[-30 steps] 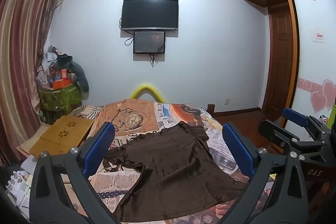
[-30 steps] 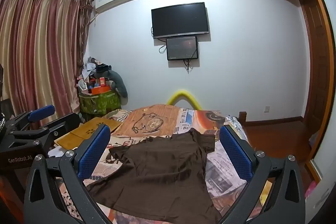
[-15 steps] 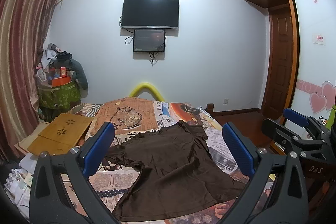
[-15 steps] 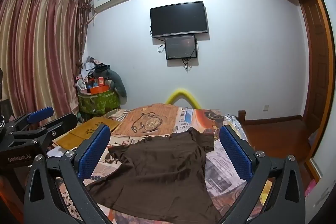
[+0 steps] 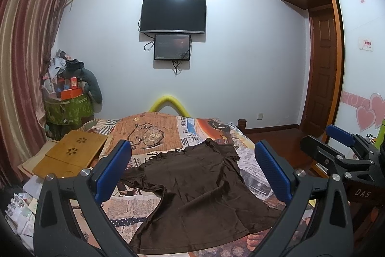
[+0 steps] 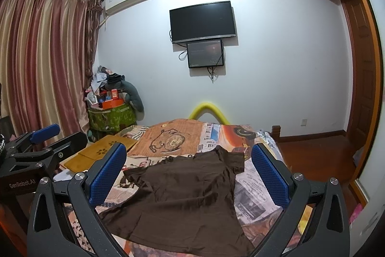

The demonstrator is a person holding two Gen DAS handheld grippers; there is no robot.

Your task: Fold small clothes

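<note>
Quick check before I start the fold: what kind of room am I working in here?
Most likely a home bedroom. A brown shirt lies spread on a bed with a printed cover, a TV hangs on the far wall, and curtains and a wardrobe line the sides.

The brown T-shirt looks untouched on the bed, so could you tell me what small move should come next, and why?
Probably lower both grippers toward the brown T-shirt. It lies spread flat on the bed, and the left gripper and right gripper are both open above it, holding nothing.
</note>
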